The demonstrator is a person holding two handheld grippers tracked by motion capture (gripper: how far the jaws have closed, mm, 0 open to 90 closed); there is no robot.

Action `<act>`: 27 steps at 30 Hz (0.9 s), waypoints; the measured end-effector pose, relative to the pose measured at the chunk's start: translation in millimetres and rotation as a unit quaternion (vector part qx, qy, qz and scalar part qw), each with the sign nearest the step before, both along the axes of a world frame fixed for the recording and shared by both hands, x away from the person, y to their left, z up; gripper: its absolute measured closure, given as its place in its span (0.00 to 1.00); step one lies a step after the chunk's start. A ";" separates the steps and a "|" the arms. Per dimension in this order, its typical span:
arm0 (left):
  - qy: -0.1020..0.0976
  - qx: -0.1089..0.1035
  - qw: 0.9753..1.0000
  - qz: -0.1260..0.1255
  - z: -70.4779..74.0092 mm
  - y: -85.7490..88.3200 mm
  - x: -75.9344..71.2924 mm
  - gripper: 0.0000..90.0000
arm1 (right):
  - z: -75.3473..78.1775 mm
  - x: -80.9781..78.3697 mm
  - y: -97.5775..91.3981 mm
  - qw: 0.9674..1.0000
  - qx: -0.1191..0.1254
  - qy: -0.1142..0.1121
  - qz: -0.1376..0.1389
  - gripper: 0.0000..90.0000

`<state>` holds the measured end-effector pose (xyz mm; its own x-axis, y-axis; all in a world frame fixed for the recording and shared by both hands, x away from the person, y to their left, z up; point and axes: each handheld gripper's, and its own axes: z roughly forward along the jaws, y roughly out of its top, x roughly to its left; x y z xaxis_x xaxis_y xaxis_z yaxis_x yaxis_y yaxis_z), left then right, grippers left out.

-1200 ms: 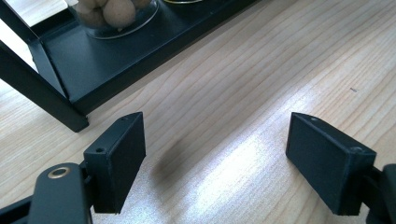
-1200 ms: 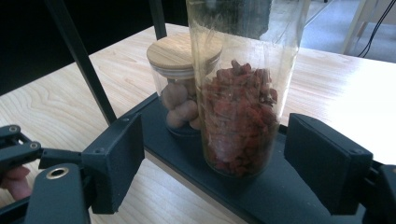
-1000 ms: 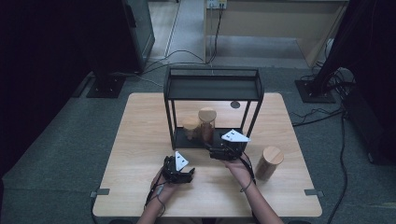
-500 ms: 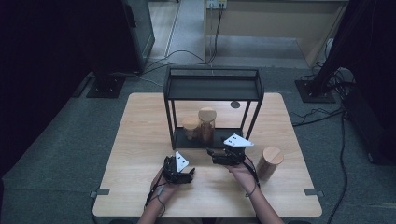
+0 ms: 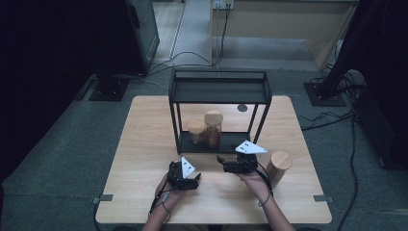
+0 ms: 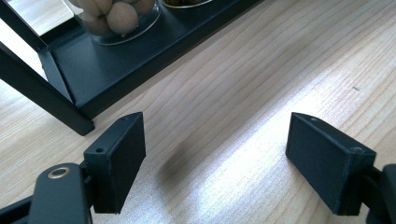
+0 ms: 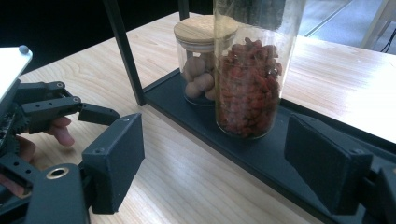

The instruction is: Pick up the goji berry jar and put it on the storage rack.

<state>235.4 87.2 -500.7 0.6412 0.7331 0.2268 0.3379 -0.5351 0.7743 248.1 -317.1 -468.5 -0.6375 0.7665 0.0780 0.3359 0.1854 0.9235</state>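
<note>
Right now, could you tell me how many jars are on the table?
3: a short jar and a tall jar side by side on the rack's bottom shelf, and a third jar on the table right of the rack.

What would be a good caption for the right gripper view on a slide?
Right gripper, jaws open, faces a jar of red berries and a lidded jar of nuts on the black shelf base.

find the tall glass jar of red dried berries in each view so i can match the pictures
High view: the tall glass jar of red dried berries stands on the black metal rack's lower shelf, right of the short glass jar of pale round nuts.
Left gripper view: its base edge at the top.
Right gripper view: centre, close.
Shared landmark: the rack.
</note>
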 end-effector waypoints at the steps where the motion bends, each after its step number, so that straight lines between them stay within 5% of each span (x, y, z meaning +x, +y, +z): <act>1: -0.001 0.002 1.000 -0.001 0.0 -0.3 -0.5 0.22 | 0.0 -1.2 -1.2 1.000 0.002 0.002 -0.001 0.22; 18: -0.013 0.010 1.000 -0.002 -1.5 -2.7 -4.3 0.22 | 10.3 -16.7 1.5 0.999 -0.039 0.016 -0.005 0.22; 27: -0.013 0.010 1.000 -0.002 -1.5 -2.8 -4.5 0.22 | 15.6 -18.0 -4.2 0.999 -0.041 0.026 0.004 0.24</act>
